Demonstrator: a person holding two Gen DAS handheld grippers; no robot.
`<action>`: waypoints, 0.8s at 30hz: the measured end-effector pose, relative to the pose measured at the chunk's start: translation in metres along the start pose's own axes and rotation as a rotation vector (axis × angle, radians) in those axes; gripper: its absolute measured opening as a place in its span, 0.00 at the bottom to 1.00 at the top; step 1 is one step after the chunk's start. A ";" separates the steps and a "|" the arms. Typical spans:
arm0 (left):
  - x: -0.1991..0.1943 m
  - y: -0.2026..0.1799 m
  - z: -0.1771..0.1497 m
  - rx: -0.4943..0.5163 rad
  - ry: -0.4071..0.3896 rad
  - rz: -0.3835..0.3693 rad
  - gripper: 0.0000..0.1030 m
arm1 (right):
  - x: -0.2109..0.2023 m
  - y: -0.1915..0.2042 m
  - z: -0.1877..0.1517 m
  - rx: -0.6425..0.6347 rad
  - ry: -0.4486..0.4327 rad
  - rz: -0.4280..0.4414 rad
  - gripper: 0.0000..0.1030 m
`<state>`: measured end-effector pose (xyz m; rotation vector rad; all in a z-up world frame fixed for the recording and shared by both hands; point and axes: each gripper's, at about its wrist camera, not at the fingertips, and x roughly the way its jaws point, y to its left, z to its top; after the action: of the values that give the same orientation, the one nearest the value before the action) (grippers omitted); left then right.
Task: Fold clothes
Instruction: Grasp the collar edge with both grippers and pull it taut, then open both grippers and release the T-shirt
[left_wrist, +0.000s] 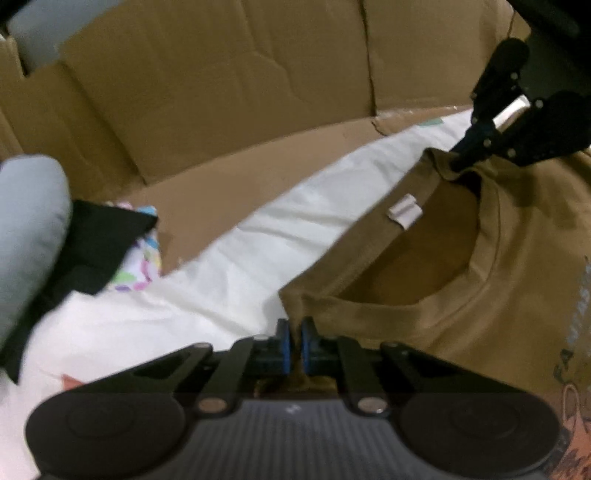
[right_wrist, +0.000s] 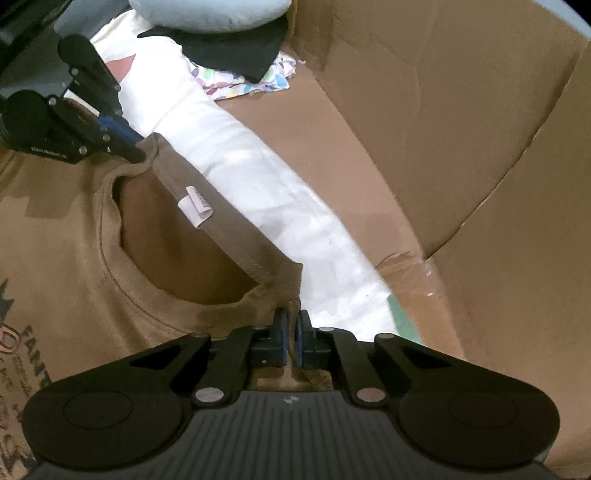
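A tan T-shirt (left_wrist: 509, 280) with a printed front lies on a white sheet (left_wrist: 207, 288); its neck opening and white label (left_wrist: 404, 211) face up. My left gripper (left_wrist: 294, 334) is shut on the shirt's shoulder at one side of the collar. My right gripper (left_wrist: 460, 162) is shut on the shoulder at the other side. In the right wrist view the right gripper (right_wrist: 290, 325) pinches the tan shirt (right_wrist: 66, 229), the label (right_wrist: 195, 208) shows on the collar, and the left gripper (right_wrist: 138, 149) grips the far shoulder.
Brown cardboard walls (left_wrist: 221, 85) and a cardboard floor (right_wrist: 332, 147) border the white sheet (right_wrist: 236, 162). A pale blue pillow (left_wrist: 26, 229) lies over a black garment (left_wrist: 96, 243) and a multicoloured patterned cloth (left_wrist: 142, 269) at one end.
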<state>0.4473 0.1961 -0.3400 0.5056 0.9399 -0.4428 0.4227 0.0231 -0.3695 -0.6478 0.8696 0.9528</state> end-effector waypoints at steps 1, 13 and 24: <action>-0.002 0.000 0.001 0.004 -0.013 0.015 0.06 | -0.003 0.000 0.000 -0.003 -0.013 -0.019 0.02; 0.006 -0.010 0.006 0.023 -0.029 0.124 0.06 | 0.003 0.009 -0.002 -0.026 -0.050 -0.243 0.01; -0.020 -0.006 0.014 -0.094 -0.054 0.116 0.51 | -0.030 -0.015 -0.001 0.150 -0.072 -0.147 0.38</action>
<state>0.4429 0.1856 -0.3175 0.4578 0.8700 -0.3046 0.4266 0.0035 -0.3429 -0.5376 0.8096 0.7667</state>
